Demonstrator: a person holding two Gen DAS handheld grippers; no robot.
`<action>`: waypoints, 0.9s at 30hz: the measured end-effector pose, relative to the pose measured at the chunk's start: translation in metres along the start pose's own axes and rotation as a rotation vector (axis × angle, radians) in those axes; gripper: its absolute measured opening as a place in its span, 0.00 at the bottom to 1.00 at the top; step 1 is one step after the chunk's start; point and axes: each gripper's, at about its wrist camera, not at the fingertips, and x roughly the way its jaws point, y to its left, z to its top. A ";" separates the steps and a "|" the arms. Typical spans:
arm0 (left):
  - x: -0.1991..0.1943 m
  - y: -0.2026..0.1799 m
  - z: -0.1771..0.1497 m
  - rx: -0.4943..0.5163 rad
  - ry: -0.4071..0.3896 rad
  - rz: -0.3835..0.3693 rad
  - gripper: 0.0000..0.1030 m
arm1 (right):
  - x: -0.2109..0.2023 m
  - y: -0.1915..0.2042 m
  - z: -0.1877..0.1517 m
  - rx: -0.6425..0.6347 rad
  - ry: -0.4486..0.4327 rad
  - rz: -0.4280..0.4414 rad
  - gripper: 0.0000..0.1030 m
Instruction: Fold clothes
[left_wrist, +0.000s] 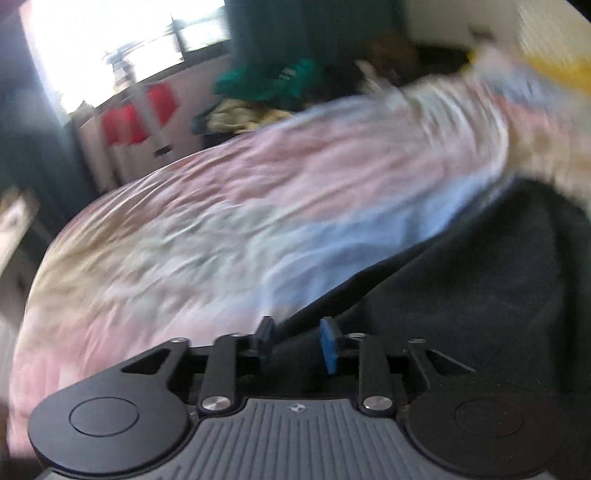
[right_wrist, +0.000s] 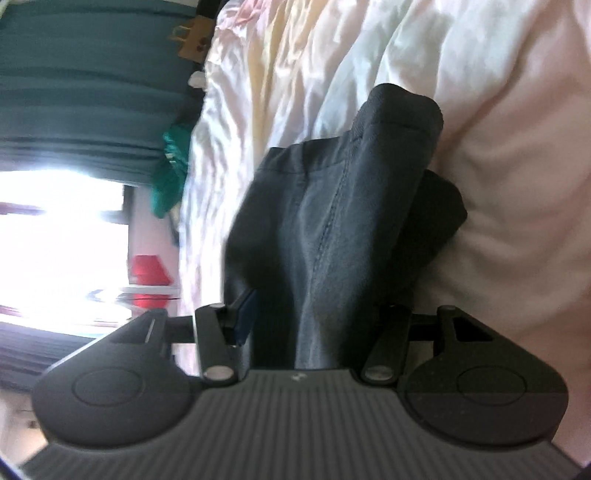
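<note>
Left wrist view: the left gripper hangs over a dark garment on the pastel bedsheet, jaws apart, gripping nothing.
Right wrist view: the right gripper is clamped on that garment's bunched cloth.

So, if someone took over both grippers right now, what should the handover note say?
Left gripper: jaws apart; whether the dark garment just ahead reaches between them is unclear in the blur.
Right gripper: the same dark garment bunched between its jaws; only one finger shows, so the grip is unconfirmed.
Garment lies on the pale, rumpled bedspread, partly gathered.
Done: not clear from these views.
Left: flatten it and finish the fold. More clothes are heaped at the far edge.
</note>
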 end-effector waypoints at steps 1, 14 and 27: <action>-0.019 0.012 -0.012 -0.044 -0.010 0.004 0.45 | 0.000 -0.001 0.002 0.007 0.017 0.013 0.53; -0.121 0.098 -0.133 -0.549 -0.063 0.075 0.53 | 0.031 -0.002 0.014 -0.064 0.033 -0.051 0.14; -0.081 0.085 -0.145 -0.449 0.004 0.171 0.59 | 0.001 0.096 -0.048 -0.636 -0.240 -0.072 0.10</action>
